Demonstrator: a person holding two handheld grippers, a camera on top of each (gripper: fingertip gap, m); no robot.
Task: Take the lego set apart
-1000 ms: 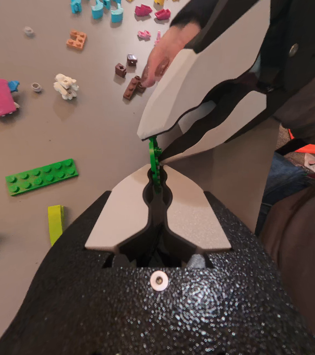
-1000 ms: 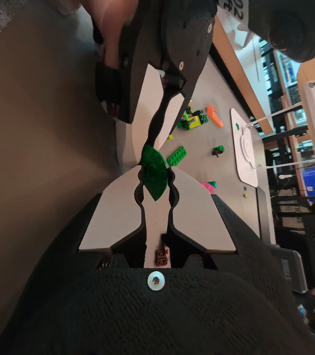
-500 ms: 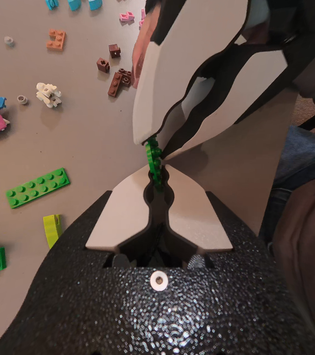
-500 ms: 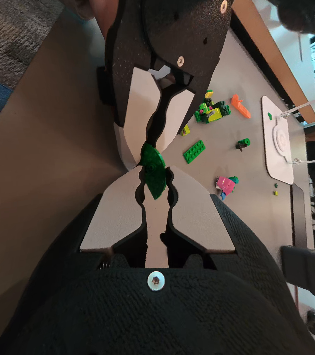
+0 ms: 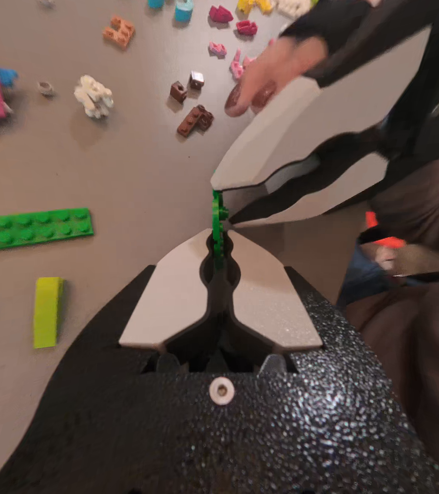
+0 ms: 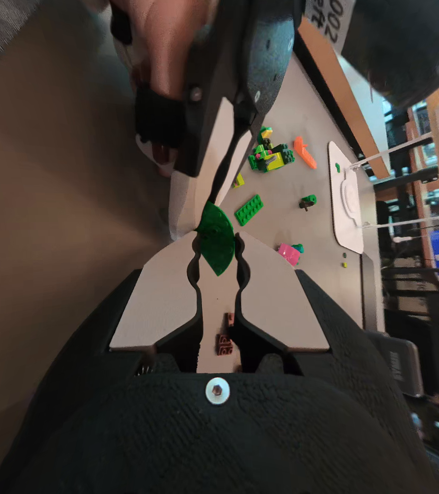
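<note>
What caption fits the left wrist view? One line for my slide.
Both grippers, left gripper and right gripper, pinch a green piece above a table strewn with loose bricks.

Right wrist view: a white sticker (image 6: pixel 322 25) with black printed characters sat at one o'clock, on the dark housing above the left gripper (image 6: pixel 210 205), partly cut off by the frame. At four o'clock, a dark grey device (image 6: pixel 397 366) carried raised lettering, blurred. Left wrist view: nothing legible anywhere, just unmarked bricks.
</note>
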